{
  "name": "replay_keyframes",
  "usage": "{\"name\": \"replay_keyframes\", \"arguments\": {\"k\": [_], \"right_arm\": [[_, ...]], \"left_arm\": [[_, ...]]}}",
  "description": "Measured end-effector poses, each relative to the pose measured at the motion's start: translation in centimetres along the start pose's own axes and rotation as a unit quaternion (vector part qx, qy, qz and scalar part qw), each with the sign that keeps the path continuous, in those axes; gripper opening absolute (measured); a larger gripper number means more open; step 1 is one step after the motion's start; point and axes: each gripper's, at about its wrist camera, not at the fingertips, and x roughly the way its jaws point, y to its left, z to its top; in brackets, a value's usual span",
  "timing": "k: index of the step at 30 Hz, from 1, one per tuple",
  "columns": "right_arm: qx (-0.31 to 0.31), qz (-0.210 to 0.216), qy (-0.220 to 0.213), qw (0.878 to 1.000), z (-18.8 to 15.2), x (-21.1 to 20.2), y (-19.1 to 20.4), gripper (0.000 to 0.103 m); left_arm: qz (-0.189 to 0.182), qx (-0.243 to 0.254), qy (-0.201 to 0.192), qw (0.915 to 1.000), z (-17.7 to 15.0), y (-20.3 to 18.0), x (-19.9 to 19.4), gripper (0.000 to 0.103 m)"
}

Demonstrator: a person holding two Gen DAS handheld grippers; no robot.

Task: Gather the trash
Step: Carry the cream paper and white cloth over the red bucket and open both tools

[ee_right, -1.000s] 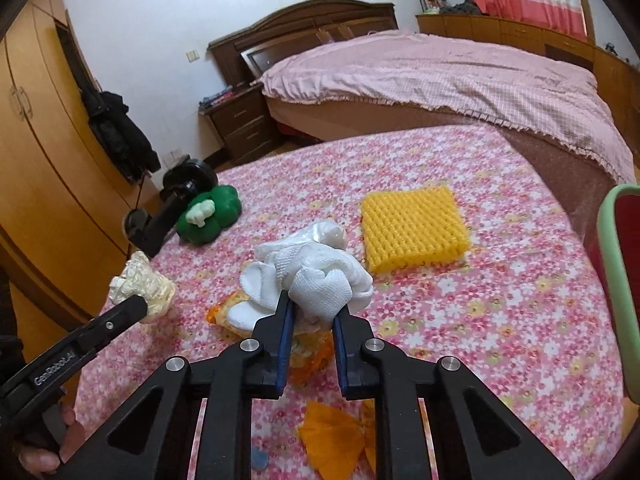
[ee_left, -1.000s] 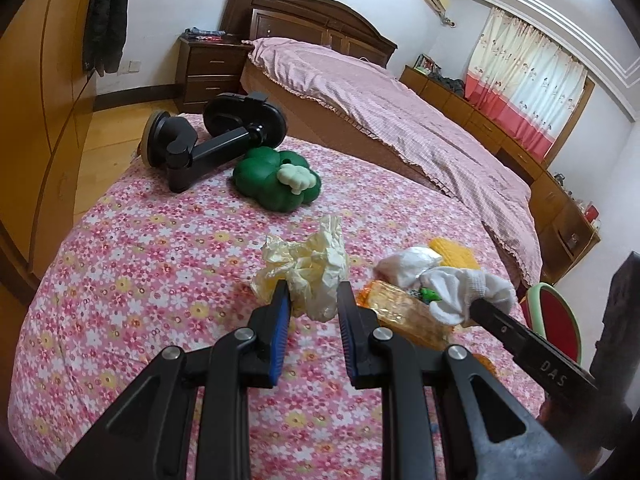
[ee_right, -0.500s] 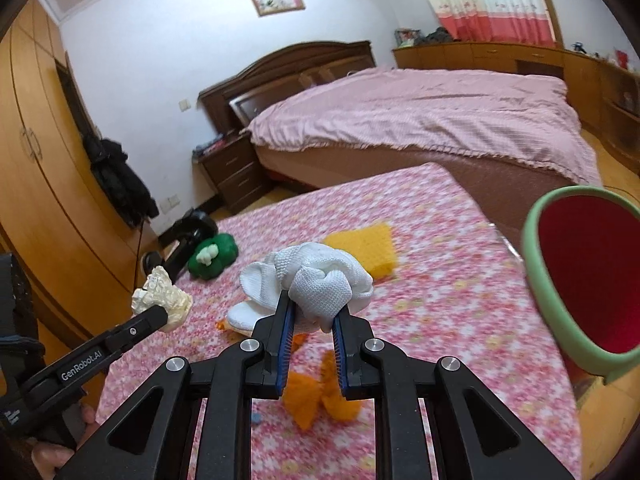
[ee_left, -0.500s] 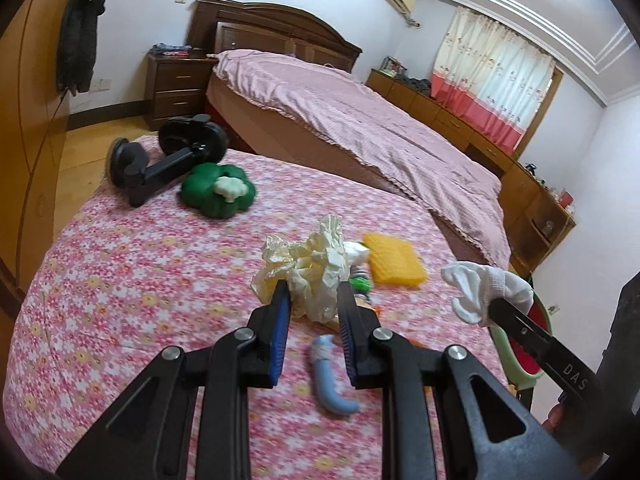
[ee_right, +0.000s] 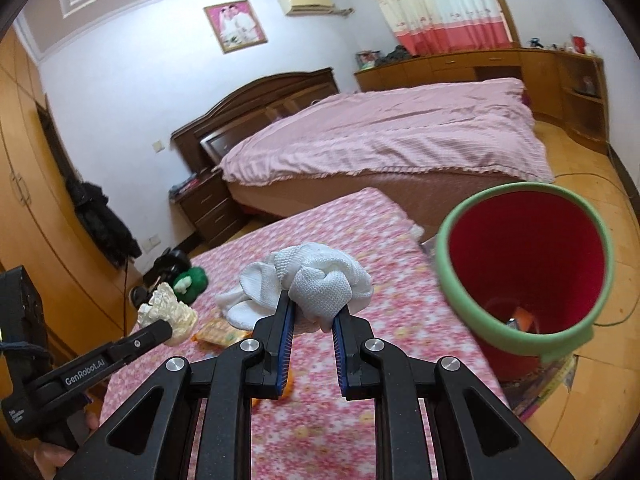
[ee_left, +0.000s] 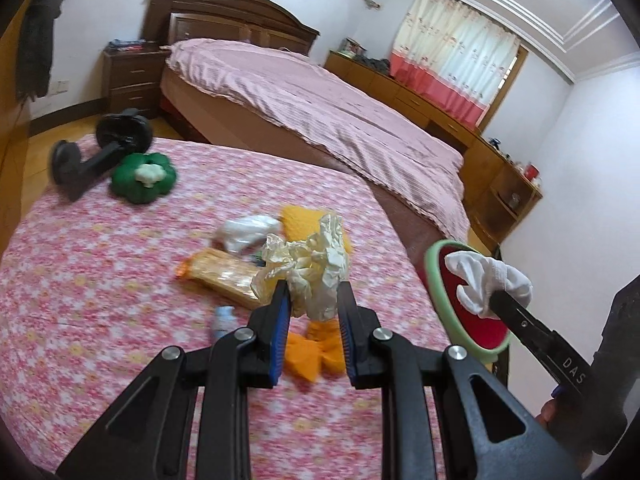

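My left gripper (ee_left: 313, 292) is shut on a crumpled cream paper wad (ee_left: 308, 264), held above the flowered table (ee_left: 100, 280). That wad (ee_right: 170, 312) shows at the left of the right wrist view, in the left gripper (ee_right: 170, 326). My right gripper (ee_right: 314, 308) is shut on a bunched white cloth (ee_right: 316, 280), lifted off the table. In the left wrist view the cloth (ee_left: 488, 280) and right gripper (ee_left: 494, 300) hang in front of the mouth of a red bin with a green rim (ee_left: 434, 276). The bin (ee_right: 528, 260) stands past the table's right edge, a few scraps at its bottom.
On the table lie a clear snack wrapper (ee_left: 220, 272), a yellow sponge (ee_left: 296, 220), a white plastic scrap (ee_left: 246, 232), orange paper (ee_left: 312, 352), a green flower toy (ee_left: 142, 178) and a black holder (ee_left: 92, 156). A bed (ee_right: 380, 136) stands behind, a wardrobe (ee_right: 24, 200) at left.
Both grippers rose and swung right toward the bin, each keeping its load. The bin now fills much more of the right wrist view, and the white cloth has reached its mouth.
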Motion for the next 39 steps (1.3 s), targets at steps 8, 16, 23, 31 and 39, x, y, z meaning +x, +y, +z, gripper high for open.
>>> {"name": "replay_keyframes", "arguments": {"k": [8, 16, 23, 31, 39], "right_arm": [[0.025, -0.032, -0.032, 0.999, 0.6, -2.2, -3.6, 0.018], [0.064, -0.064, -0.046, 0.995, 1.0, -2.8, -8.3, 0.018], [0.1, -0.096, -0.041, 0.989, 1.2, -2.9, -13.0, 0.018], [0.115, -0.121, -0.029, 0.986, 1.0, -2.2, -16.7, 0.018], [0.127, -0.132, -0.013, 0.983, 0.9, -1.0, -19.5, 0.019]], "left_arm": [[-0.026, 0.033, 0.018, 0.999, 0.1, -4.1, 2.0, 0.023], [-0.062, 0.064, 0.044, 0.9951, 0.1, -8.4, 5.0, 0.023], [-0.076, 0.102, 0.068, 0.9895, -0.6, -12.5, 8.0, 0.023], [-0.113, 0.125, 0.099, 0.9806, -1.2, -16.5, 11.6, 0.023], [-0.112, 0.164, 0.108, 0.9741, -2.1, -19.8, 15.3, 0.023]]}}
